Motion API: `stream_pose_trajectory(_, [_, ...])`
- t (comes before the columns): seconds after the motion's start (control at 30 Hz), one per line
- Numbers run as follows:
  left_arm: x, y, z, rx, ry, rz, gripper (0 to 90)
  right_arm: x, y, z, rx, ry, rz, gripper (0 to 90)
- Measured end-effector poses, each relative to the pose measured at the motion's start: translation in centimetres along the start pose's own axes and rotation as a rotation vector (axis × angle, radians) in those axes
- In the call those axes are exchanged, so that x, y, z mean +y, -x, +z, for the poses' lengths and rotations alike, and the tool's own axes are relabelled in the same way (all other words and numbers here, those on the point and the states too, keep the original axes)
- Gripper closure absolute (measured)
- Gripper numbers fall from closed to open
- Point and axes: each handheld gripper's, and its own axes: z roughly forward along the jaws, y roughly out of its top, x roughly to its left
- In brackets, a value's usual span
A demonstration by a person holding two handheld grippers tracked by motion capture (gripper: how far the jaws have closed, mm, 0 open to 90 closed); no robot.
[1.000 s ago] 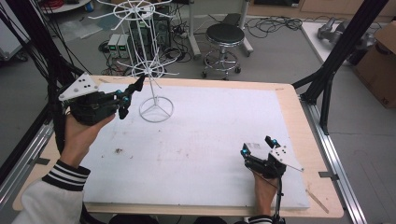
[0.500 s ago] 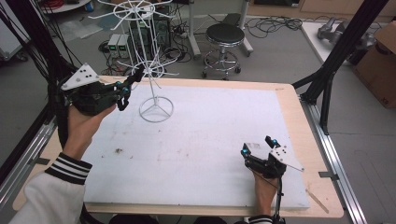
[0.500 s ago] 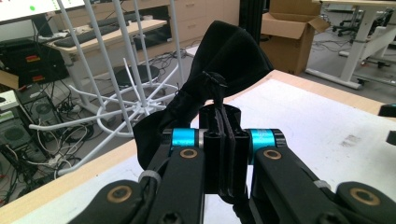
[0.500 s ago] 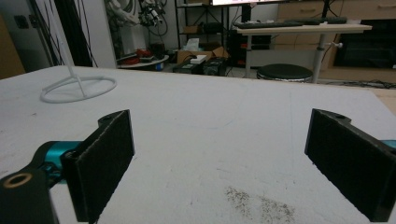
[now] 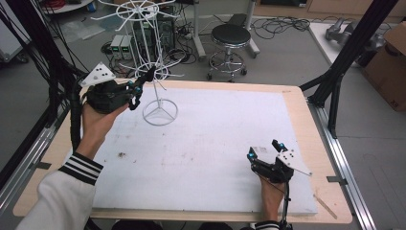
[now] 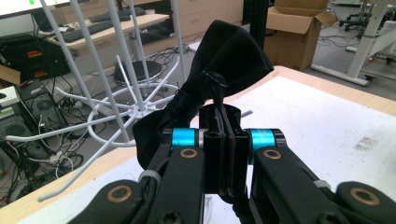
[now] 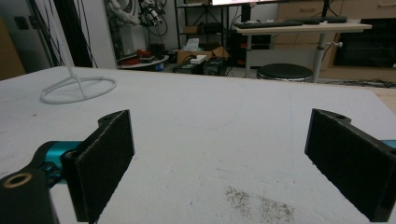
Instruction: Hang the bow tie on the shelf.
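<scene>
Beside wire rack [image 5: 152, 72], left hand-held gripper [image 5: 136, 91] pinching black cloth [image 6: 219, 70].

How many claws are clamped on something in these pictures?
1. The left claw, by the white wire rack, is shut on a black cloth. The right claw rests open on the white board.

- The wire rack [image 5: 157, 72] is showing plain white, base ring included.
- The cloth [image 6: 219, 70] pinched in the left gripper [image 6: 223, 126] is showing solid black.
- Both grippers are showing black bodies with bright blue collars; the right gripper [image 5: 266, 152] is carrying black textured fingers [image 7: 105, 163].
- The tabletop [image 5: 201, 148] is showing a white sheet, lightly speckled, inside a pale wood border.
- The sleeve [image 5: 79, 167] is showing white with black stripes.
</scene>
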Motion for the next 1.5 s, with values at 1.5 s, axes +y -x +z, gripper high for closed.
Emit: stream_pose_trajectory(1.5, [-4.2, 0.3, 1.8, 0.026, -0.108, -0.001, 86.3, 0.0, -0.1, 0.0, -0.001, -0.005, -0.002, 7.2])
